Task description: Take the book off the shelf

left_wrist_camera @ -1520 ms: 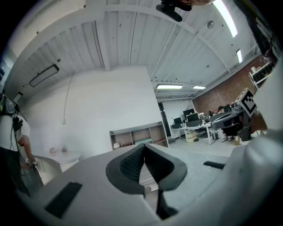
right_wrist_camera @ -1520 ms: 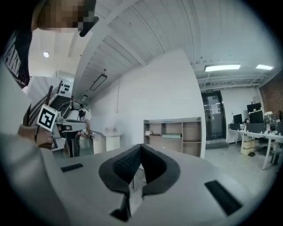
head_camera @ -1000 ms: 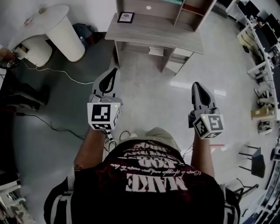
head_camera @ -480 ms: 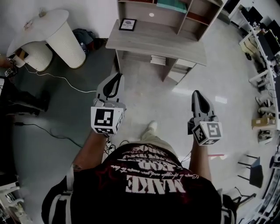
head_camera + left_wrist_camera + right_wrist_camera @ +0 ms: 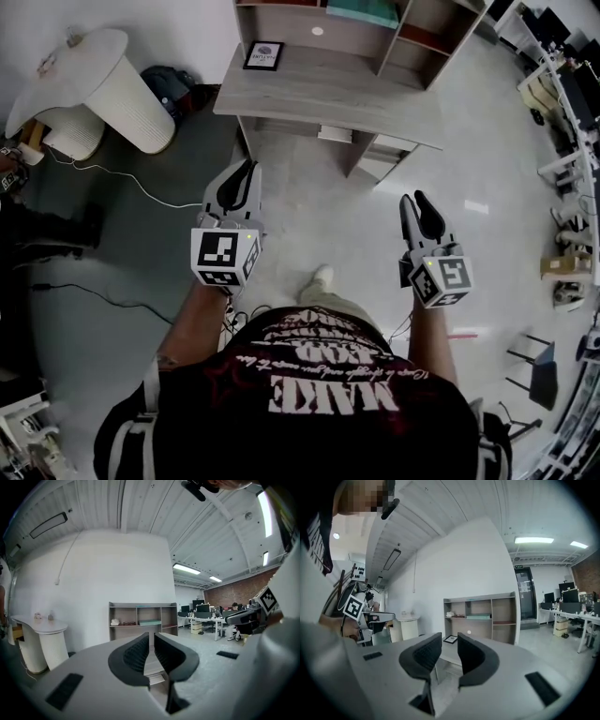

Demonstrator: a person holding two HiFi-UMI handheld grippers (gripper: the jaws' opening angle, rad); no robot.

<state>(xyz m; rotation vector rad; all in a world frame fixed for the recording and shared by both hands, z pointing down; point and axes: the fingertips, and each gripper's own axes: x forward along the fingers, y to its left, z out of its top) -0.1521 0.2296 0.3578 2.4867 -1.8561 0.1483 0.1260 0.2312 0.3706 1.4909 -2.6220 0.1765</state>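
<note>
A teal book (image 5: 364, 11) lies flat on a shelf of the wooden shelf unit (image 5: 412, 28) at the back of a grey desk (image 5: 328, 89). It also shows far ahead in both gripper views, the book (image 5: 150, 622) and the book (image 5: 478, 617). My left gripper (image 5: 246, 169) hangs over the floor short of the desk's front left corner, jaws shut and empty, as its own view shows the left gripper (image 5: 151, 637). My right gripper (image 5: 413, 198) is held over the floor to the right. Its jaws are opening with nothing between them, seen again as the right gripper (image 5: 449, 641).
A small framed picture (image 5: 263, 54) lies on the desk's left end. A white round pedestal stand (image 5: 94, 70) and a dark bag (image 5: 169, 82) stand to the left of the desk. A cable (image 5: 122, 173) runs across the floor. Office desks and chairs (image 5: 562, 141) line the right side.
The right gripper's jaws have parted from shut. The person has stepped toward the desk, one foot now forward. Both grippers have shifted a little.
</note>
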